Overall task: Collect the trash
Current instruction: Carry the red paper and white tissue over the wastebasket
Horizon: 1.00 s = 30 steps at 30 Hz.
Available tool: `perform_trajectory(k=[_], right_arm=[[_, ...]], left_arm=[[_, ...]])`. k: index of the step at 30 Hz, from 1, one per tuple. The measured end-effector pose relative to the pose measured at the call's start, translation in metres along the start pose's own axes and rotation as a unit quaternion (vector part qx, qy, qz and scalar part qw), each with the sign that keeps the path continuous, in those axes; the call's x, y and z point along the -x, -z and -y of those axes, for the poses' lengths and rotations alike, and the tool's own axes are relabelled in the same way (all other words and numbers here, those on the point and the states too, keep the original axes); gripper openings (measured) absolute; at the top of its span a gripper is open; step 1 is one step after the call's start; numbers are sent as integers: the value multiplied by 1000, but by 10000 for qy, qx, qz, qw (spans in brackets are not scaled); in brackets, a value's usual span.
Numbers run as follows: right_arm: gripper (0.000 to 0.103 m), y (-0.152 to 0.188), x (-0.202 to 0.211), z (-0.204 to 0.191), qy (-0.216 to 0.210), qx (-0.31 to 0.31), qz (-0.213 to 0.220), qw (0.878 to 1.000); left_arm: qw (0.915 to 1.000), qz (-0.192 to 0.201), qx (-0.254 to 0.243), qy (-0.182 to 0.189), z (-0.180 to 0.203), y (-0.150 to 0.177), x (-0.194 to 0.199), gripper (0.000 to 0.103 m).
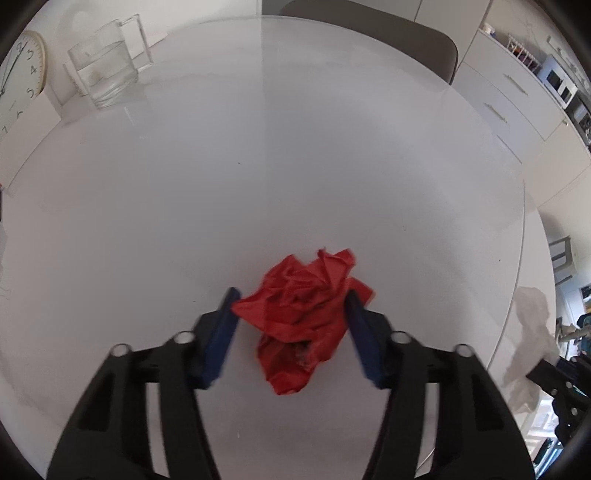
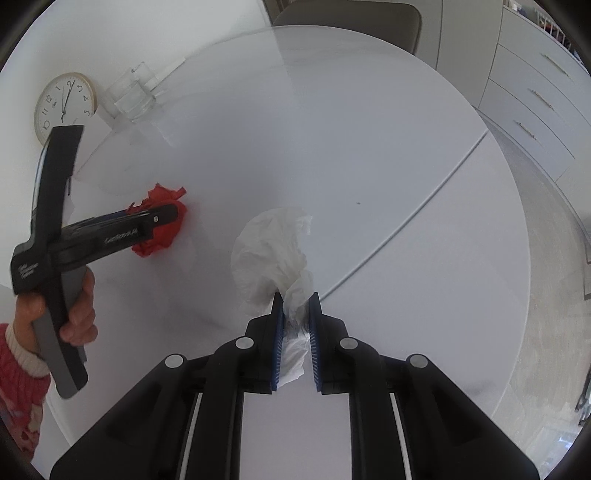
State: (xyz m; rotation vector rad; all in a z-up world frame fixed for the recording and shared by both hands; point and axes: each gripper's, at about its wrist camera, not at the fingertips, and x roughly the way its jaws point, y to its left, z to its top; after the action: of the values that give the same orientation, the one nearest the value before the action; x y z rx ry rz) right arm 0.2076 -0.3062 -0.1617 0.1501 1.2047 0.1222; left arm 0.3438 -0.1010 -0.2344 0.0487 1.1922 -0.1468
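A crumpled red paper wad [image 1: 299, 317] lies on the white round table [image 1: 295, 147]. My left gripper [image 1: 291, 295] points steeply down over it, and both blue pads [image 1: 221, 339] touch the wad's sides, so it is shut on the wad. The right wrist view shows that gripper [image 2: 162, 218] from the side at the red wad [image 2: 162, 240], held by a hand [image 2: 77, 314] in a pink sleeve. My right gripper [image 2: 295, 299] is shut on a crumpled white tissue [image 2: 269, 251], which bulges out past the fingertips. The left wrist view shows the tissue [image 1: 528, 332] at the right edge.
A glass jug [image 1: 103, 74] holding some water stands at the table's far left, beside a round clock [image 1: 22, 74] leaning on the wall. A grey chair [image 1: 369, 33] sits behind the table. White drawers [image 1: 517, 96] line the right side. A seam [image 2: 424, 206] crosses the tabletop.
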Motion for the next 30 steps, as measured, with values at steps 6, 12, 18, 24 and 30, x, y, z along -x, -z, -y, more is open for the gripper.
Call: perform_trajectory(k=[6,12,18,24,30], right_arm=[[15,4,5,-5,11,-2,58,10000],[16,16,26,-4,19,10,199,9998],[16,49,62,4,131,-12,355,9993],[16,112,109,34,397,-325,470,9976],[17,201,155,78,714,-1006,550,9908]], left_arm=[[9997,141,-178,-42,9,6,7,41],[9988,257,-421,20,26,28,44,41],[9968,208,-740,206,61,71,89,41],[9913,229,-1228,416,112,120,131,41],[9793,20,-1794,938,172,182,161,42]])
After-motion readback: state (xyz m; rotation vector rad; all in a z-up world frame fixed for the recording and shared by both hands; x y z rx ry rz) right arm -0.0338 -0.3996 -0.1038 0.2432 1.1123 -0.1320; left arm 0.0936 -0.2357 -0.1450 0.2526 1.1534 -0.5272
